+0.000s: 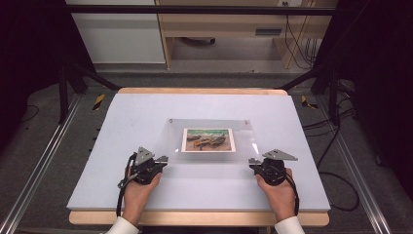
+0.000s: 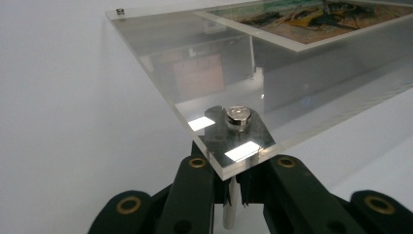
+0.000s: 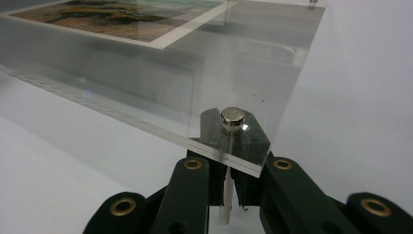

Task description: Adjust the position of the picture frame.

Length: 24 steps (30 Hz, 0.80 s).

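1. The clear acrylic frame (image 1: 209, 139) with its picture (image 1: 208, 140) sits at the middle of the tabletop (image 1: 146, 107), its near edge raised.
2. The left claw (image 1: 163, 159) pinches the standoff post (image 2: 231, 202) under the near-left corner; the right claw (image 1: 253, 161) pinches its twin (image 3: 225, 197).
3. It looks stiff, slick and scratch-prone; the posts seem the safest hold.

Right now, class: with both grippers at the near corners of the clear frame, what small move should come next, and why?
Probably raise both together, level. The left gripper and right gripper each clamp a corner post under the acrylic frame, so uneven lifting could tilt the picture.
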Available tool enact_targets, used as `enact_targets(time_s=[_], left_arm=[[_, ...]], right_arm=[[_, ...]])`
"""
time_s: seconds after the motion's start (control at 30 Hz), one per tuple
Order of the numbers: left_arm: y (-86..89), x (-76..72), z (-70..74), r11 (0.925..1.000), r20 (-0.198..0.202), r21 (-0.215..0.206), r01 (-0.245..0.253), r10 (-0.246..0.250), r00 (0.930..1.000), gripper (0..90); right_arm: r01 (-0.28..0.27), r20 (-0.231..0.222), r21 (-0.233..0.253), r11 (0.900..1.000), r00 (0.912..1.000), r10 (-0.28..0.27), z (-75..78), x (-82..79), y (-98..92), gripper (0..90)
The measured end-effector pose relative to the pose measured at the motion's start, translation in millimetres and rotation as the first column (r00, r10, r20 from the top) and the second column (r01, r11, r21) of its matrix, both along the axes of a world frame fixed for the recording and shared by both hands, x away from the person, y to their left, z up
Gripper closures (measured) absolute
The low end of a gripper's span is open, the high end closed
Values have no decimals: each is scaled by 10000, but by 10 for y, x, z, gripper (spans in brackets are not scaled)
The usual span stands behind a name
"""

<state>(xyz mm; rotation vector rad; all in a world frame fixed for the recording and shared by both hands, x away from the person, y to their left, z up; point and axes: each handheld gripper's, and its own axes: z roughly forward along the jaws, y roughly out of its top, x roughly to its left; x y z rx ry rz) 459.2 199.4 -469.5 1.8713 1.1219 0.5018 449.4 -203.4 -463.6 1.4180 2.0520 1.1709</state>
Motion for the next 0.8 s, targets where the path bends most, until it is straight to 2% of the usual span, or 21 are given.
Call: enact_targets(time_s=[0.8], left_arm=[[-26,0,-67,10000,-152,62,41,-40,9999,837]], right_arm=[[-6,-241,-170,9999,9997,2,-52,20,-14,840]])
